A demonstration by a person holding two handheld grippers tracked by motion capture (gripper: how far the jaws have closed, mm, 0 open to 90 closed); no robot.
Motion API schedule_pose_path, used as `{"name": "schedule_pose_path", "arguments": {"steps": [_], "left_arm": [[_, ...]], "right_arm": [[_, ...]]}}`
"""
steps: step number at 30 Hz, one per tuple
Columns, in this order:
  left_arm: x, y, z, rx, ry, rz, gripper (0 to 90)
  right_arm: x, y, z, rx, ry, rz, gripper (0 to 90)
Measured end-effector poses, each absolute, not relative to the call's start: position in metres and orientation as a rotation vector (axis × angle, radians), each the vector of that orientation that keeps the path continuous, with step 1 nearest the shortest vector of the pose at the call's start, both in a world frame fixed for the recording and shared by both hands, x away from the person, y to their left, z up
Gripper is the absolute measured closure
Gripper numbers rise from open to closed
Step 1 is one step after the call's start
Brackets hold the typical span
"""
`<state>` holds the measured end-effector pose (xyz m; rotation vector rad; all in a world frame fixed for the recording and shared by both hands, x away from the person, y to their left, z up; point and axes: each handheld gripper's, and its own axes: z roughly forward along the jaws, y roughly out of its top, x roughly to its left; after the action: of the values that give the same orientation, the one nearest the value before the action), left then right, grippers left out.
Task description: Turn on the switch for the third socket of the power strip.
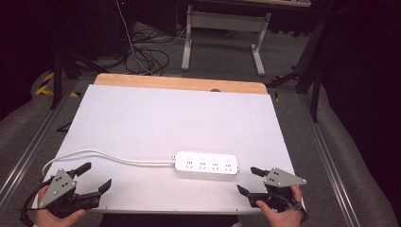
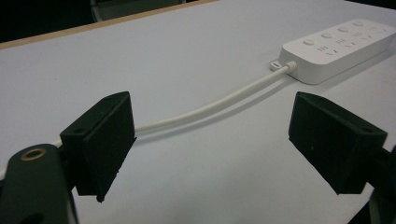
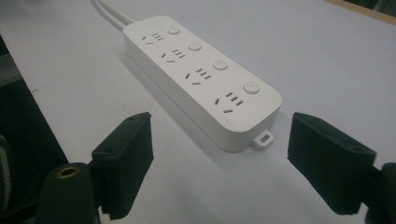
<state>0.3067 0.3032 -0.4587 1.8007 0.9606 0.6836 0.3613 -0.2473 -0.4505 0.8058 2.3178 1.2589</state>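
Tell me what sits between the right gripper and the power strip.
Nothing: bare white table separates the right gripper from the near end of the power strip. Its jaws stand open. The right gripper view shows it best.

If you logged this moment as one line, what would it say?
left gripper: open, empty, near cord | right gripper: open, empty, by strip's end | power strip: flat on white table, untouched
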Motion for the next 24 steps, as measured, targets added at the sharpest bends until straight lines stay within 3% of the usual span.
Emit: {"name": "schedule_pose_path", "arguments": {"steps": [24], "left_arm": [[0.306, 0.298, -0.459, 1.839, 0.934, 0.711, 14.7]], "right_arm": [[0.389, -0.215, -0.415, 0.717, 2.384, 1.267, 36.1]]}}
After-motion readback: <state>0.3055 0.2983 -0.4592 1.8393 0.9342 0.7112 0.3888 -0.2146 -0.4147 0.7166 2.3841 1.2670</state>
